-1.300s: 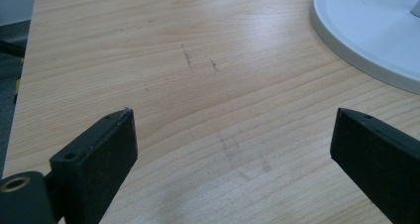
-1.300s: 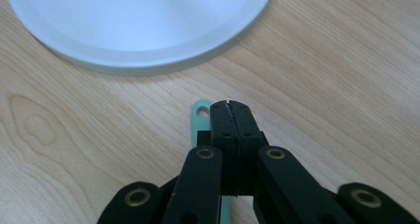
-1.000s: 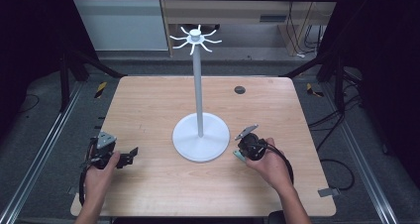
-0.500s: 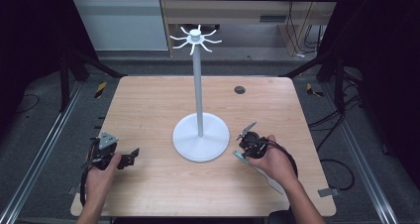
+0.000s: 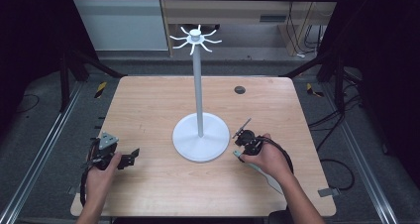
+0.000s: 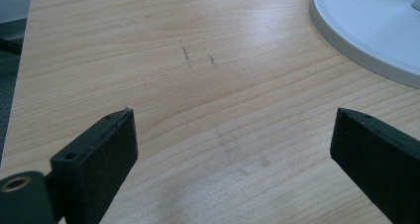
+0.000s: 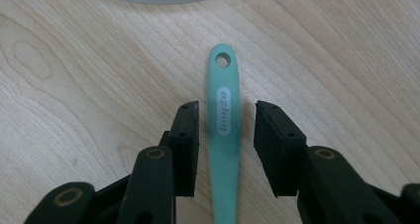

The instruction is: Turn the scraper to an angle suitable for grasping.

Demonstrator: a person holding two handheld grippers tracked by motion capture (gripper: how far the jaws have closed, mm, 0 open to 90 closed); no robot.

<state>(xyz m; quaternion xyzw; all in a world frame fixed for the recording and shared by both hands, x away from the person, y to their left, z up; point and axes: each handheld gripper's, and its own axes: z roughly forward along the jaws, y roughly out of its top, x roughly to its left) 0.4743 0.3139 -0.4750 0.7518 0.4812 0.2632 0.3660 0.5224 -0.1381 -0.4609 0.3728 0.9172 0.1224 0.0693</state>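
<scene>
Left gripper [image 5: 130, 158] rests near the table's [image 5: 148, 105] front left corner, jaws wide apart over bare wood, nothing between them. The gripper's own view shows the edge of the white stand's base [image 6: 366, 30] ahead of it.

Centre: the white stand [image 5: 199, 92] — round base, tall pole, a ring of curved hooks at the top. No hook carries anything.

Right gripper [image 7: 225, 135] sits just right of the base. Its jaws have just been opening and now stand apart on either side of a green handle [image 7: 225, 110], pads clear of it. The handle lies flat on the wood, its hanging hole [image 7: 223, 60] pointing toward the base. The rest of the tool is hidden under the hand.

Judgement: early stage. The likely job — lifting the tool and hanging it by its hole on a hook — is not begun; grasp, lift and hooking all remain.

Around: a small dark disc [image 5: 239, 89] at the far right of the table, well apart. Nothing blocks the way to the handle; the hooks stand high and the hole is small.
</scene>
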